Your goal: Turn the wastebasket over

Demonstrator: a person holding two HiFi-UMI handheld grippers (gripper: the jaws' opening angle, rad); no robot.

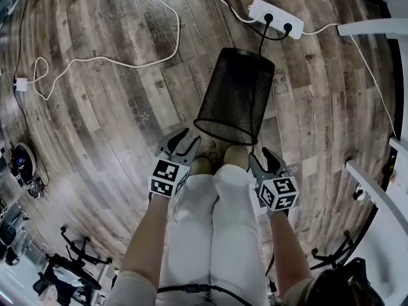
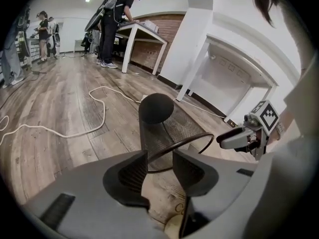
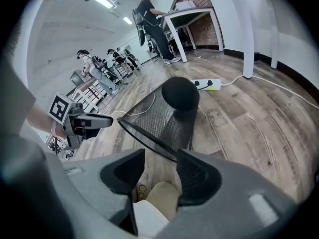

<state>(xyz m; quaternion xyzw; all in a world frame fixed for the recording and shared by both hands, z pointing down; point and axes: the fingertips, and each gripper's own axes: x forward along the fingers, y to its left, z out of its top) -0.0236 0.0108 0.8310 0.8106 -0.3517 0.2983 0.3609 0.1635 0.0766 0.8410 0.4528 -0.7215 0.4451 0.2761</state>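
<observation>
Head view, black wire-mesh tapered wastebasket (image 1: 236, 94), wood-plank floor (image 1: 95, 107)

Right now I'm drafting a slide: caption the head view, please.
Open left claw and right claw near the rim of a black mesh wastebasket.

We can read very little. On a floor plank (image 3: 141, 190) beside the shoe (image 3: 159, 199) we make out the printed letters "Co", with the rest cut off. Other planks (image 1: 156, 24) carry faint stamped lettering, too blurred for us to read.
</observation>
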